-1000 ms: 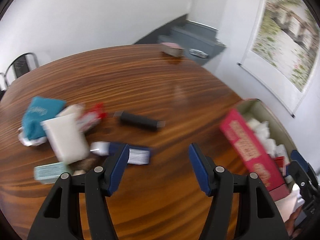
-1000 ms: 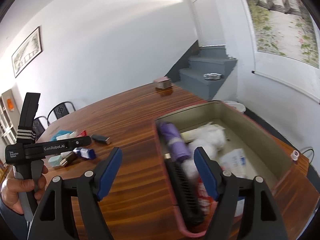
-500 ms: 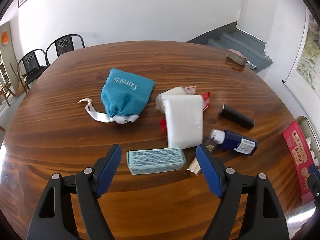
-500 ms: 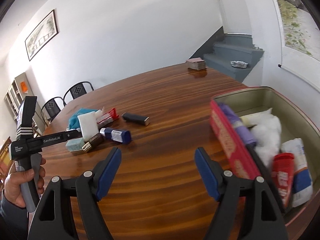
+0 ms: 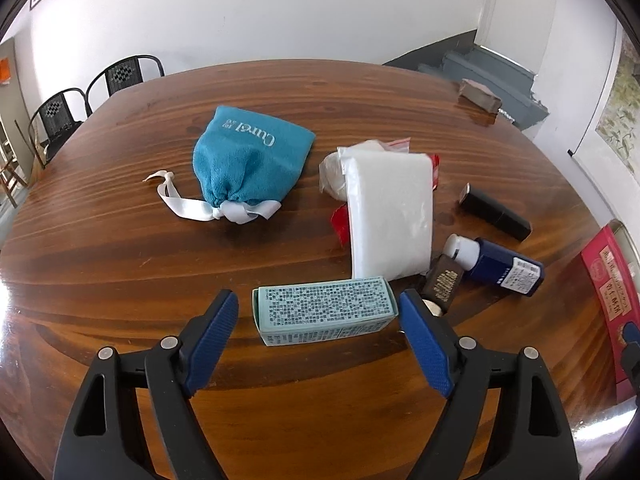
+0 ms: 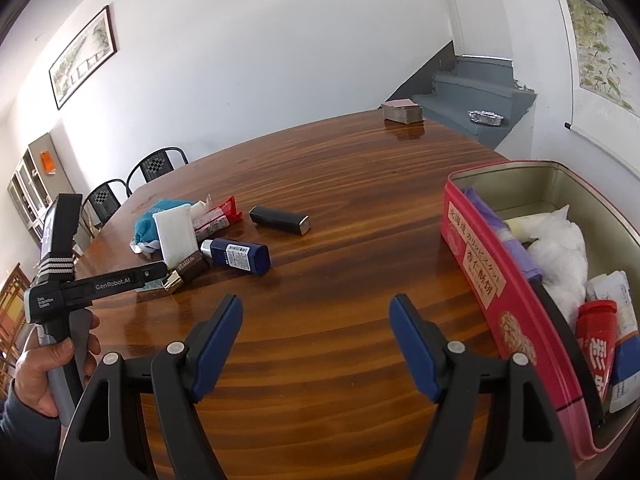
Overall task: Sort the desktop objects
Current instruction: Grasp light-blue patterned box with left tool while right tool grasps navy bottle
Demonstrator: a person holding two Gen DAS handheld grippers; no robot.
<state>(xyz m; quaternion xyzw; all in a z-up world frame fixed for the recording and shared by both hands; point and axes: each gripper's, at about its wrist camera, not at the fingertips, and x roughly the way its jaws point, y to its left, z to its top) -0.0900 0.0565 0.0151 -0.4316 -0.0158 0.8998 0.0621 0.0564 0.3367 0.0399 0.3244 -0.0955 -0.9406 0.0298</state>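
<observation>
In the left wrist view, the left tool [image 5: 318,312] is spread wide and empty, its blue pads flanking a pale green box [image 5: 325,315] that lies flat on the tabletop [image 5: 120,264], long side across the gap. The step in hand looks like picking up this box. Its ends sit close to both pads, so the grip would run along the long axis; turning the wrist to close across the narrow width would likely hold steadier. At 1 o'clock from the box lies a white packet [image 5: 390,216], its near end just beside the box. At 3 o'clock a small brown and gold bottle [image 5: 442,286] sits right next to the right pad [image 5: 424,348], so come down carefully or that pad may knock it. Beyond it is a dark blue bottle [image 5: 500,266], then a black tube [image 5: 494,212] further off. A teal pouch [image 5: 250,160] with white ribbon lies at 11 o'clock, well apart.

In the right wrist view, the right tool [image 6: 316,334] is also released and holds nothing, hovering over bare wood. The red tin [image 6: 508,304], already partly filled, stands at 3 o'clock, well apart from the pile at 10 o'clock. The left tool [image 6: 158,276] is seen reaching into that pile, with the person's left hand [image 6: 44,376] gripping its handle. The box probably belongs in the tin.
</observation>
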